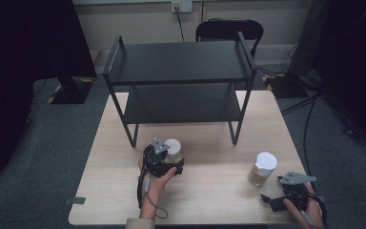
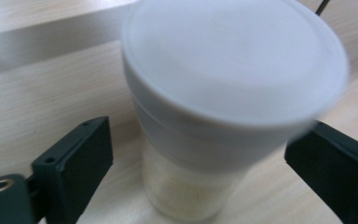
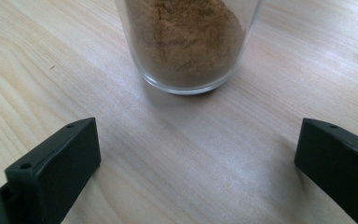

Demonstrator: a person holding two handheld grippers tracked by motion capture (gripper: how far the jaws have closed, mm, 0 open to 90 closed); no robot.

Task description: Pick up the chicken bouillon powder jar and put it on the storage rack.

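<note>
While the left gripper [image 2: 205, 154] has its 2 jaws either side of the white-lidded jar [image 2: 223, 107], gaps show, so nothing is gripped yet. Glass looks smooth, rigid, breakable and moderately heavy; grip the clear body below the lid. The right gripper [image 3: 198, 154] gapes empty, the brown-powder jar [image 3: 186, 42] just ahead.

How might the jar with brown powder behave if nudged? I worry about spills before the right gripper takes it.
The brown-powder jar looks taller than wide with a broad white lid, so a high push could tip it. Its clear wall looks like smooth glass, probably slippery and breakable. Being mostly full, it likely feels fairly heavy. The right gripper stands open short of it.
</note>
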